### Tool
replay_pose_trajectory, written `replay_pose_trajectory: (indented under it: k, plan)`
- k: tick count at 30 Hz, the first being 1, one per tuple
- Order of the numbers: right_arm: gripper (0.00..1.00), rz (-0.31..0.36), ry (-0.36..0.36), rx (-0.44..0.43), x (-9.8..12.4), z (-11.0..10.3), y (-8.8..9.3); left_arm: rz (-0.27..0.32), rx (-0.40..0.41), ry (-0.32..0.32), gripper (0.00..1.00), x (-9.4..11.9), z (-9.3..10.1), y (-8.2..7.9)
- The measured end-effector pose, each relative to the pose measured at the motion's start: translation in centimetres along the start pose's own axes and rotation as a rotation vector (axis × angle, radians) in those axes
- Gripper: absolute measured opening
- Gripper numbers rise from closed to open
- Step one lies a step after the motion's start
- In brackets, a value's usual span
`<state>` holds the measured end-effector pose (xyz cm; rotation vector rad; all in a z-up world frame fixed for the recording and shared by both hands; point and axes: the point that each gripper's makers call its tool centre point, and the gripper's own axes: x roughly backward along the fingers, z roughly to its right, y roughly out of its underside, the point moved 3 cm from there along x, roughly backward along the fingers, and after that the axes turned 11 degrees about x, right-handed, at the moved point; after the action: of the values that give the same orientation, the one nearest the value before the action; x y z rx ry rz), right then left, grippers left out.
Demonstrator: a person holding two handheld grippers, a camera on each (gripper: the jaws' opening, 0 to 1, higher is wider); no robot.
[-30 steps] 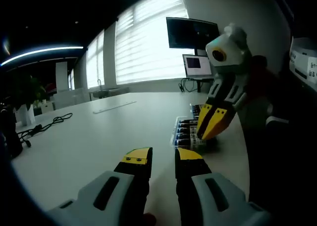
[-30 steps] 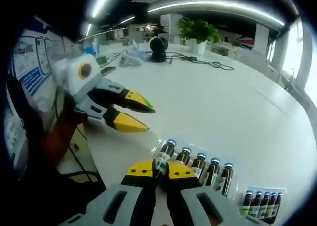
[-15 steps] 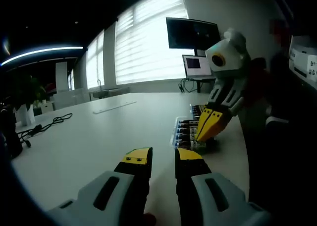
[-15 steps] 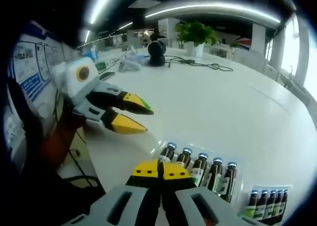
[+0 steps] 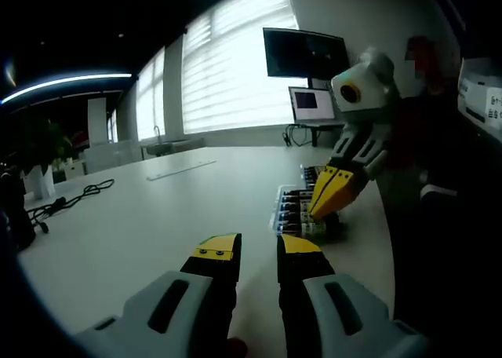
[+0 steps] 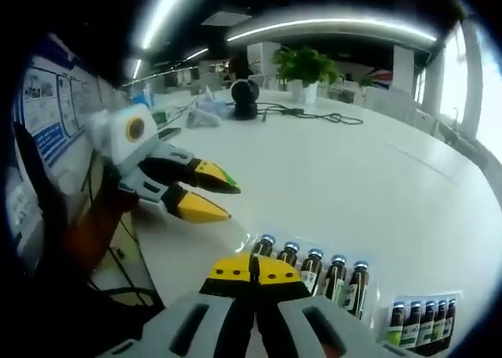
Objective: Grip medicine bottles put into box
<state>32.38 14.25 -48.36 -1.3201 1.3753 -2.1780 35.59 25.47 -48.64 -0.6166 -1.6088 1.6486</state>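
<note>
Small brown medicine bottles with blue caps (image 6: 314, 265) lie side by side in a clear pack on the white table (image 6: 353, 177), just beyond my right gripper (image 6: 252, 267). Its yellow tips are shut together with nothing between them. A second pack of bottles (image 6: 414, 323) lies to the right. In the left gripper view the same bottles (image 5: 296, 210) lie at the table's right edge, and the right gripper (image 5: 318, 211) points down over them. My left gripper (image 5: 257, 248) is open above bare table; from the right gripper view the left gripper (image 6: 230, 201) hovers at the left, jaws apart.
A monitor (image 5: 304, 52) and a small screen (image 5: 312, 104) stand at the table's far end. A cable (image 5: 74, 199) lies at the left. A potted plant (image 6: 306, 63), a black round device (image 6: 245, 91) and a cord (image 6: 314, 116) sit at the far side. White boxes (image 5: 482, 99) are stacked at the right.
One second ago my right gripper's jaws stood around the leftmost bottle; they have since shut together and drawn back from it. The left gripper has not moved.
</note>
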Motion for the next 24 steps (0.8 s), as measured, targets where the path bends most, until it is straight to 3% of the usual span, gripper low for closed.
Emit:
replay_pose_trajectory:
  k: [24]
  plan:
    - [0.0, 0.096, 0.023, 0.0, 1.1, 1.5, -0.7, 0.003, 0.001, -0.02, 0.12, 0.1, -0.6, -0.3]
